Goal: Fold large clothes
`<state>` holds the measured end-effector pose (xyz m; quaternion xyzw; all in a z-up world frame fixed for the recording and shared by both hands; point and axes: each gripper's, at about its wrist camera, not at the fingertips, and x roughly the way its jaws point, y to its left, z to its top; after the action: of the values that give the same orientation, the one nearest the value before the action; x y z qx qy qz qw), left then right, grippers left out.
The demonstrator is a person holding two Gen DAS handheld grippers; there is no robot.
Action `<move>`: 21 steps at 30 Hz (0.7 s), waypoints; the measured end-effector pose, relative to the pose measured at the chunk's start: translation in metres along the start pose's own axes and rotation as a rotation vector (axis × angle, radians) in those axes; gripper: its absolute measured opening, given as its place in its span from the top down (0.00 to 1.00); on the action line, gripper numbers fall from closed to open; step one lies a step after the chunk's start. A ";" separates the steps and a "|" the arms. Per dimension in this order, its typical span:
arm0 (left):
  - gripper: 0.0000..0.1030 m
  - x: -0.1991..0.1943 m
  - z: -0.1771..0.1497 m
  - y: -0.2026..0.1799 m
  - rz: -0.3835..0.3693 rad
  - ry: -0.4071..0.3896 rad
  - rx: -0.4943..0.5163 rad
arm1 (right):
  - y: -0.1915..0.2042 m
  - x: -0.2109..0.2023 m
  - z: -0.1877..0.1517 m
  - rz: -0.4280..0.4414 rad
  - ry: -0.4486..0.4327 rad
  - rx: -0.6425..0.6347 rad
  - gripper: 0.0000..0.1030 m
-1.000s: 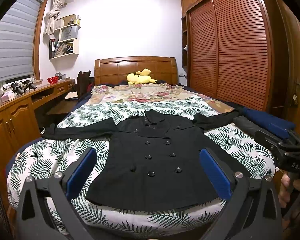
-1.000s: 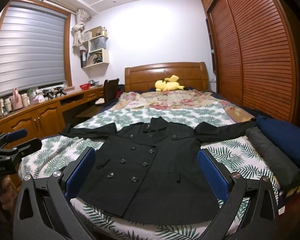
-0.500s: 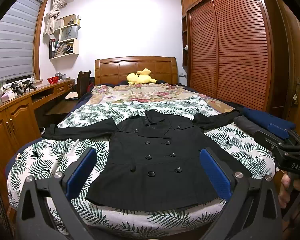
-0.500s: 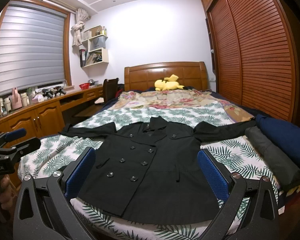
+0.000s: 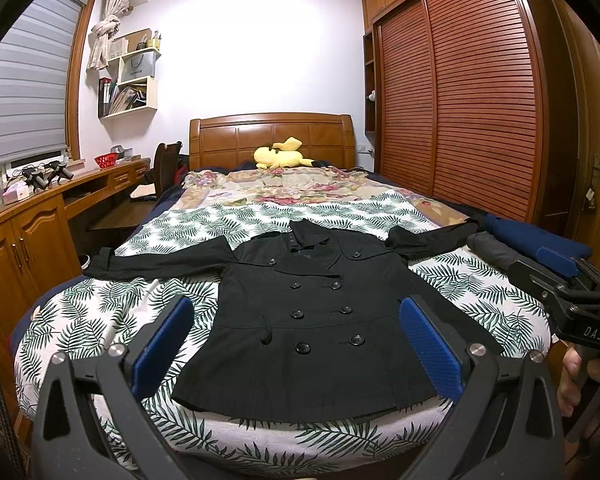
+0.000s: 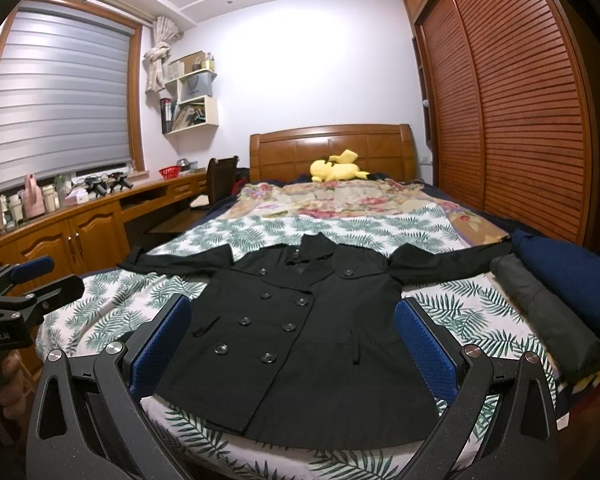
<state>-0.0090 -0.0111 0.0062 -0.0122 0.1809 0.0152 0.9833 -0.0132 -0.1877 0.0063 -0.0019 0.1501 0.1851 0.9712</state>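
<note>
Nothing has shifted since the earlier frames: both tools hover at the foot of the bed [image 5: 80,320] and the black coat [image 5: 312,320] lies untouched. It is spread flat, face up and buttoned, on the leaf-print cover, sleeves stretched out to either side, hem toward you.

Working left to right: your left hand-held gripper [image 5: 298,344] is wide open and empty, its blue pads framing the coat's lower half. The left sleeve [image 5: 160,260] reaches toward the bed's edge. Expect soft but thick, fairly heavy cloth that sags, so pinch the cuff or shoulder seam, not a button. The right sleeve [image 6: 452,266] ends touching the rolled grey and blue bundles [image 6: 548,296]; lift it clear of them. Your right hand-held gripper [image 6: 292,344] is likewise spread and holding nothing.
</note>
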 end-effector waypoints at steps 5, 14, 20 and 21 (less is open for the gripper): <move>0.00 -0.001 0.000 0.001 -0.001 0.000 0.001 | 0.000 0.000 0.000 0.001 0.001 0.000 0.00; 0.00 0.000 -0.001 0.001 -0.001 0.001 0.000 | -0.001 -0.001 -0.002 0.003 0.003 0.001 0.00; 0.00 0.003 -0.004 0.003 -0.004 0.014 -0.008 | 0.003 0.000 -0.005 0.004 0.007 0.001 0.00; 0.00 0.005 -0.006 0.004 -0.004 0.017 -0.010 | 0.003 0.000 -0.007 0.004 0.011 0.001 0.00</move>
<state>-0.0064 -0.0071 -0.0008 -0.0177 0.1892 0.0139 0.9817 -0.0161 -0.1851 -0.0001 -0.0021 0.1553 0.1871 0.9700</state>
